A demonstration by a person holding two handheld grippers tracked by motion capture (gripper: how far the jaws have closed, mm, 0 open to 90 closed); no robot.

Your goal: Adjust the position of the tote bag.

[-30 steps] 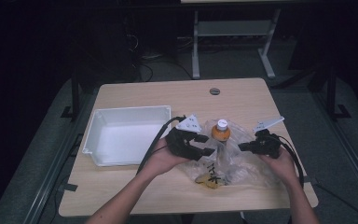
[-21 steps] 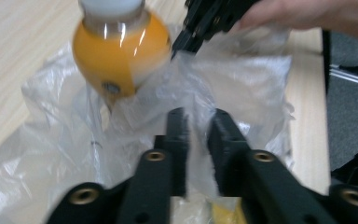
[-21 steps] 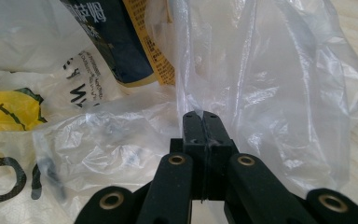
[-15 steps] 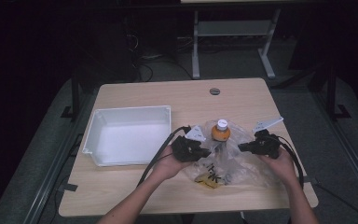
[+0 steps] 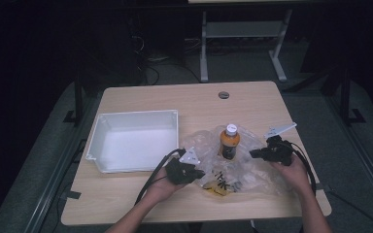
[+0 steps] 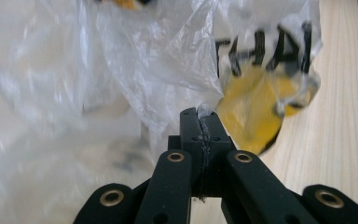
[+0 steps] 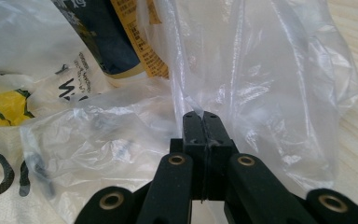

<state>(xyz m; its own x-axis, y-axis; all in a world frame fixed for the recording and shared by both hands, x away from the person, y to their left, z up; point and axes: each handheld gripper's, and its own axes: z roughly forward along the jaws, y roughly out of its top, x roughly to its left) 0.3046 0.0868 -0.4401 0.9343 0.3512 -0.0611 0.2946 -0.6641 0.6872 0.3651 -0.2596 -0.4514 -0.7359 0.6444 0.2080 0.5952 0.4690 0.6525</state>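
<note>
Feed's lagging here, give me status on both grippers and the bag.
Left gripper shut on plastic bag. Right gripper shut on same bag. Orange bottle upright in bag. White tray alongside, nothing blocking.

A light wooden table [image 5: 141,204] fills the middle of the high view, a round grommet [image 5: 224,94] near its far edge. On it — a white tray [image 5: 132,140] at centre left, a crumpled clear plastic bag [image 5: 252,172] at lower right — and an orange bottle [image 5: 229,141] upright at centre.

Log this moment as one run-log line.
left gripper: shut on plastic bag | right gripper: shut on plastic bag | orange bottle: upright on the bag | white bin: empty, left
</note>
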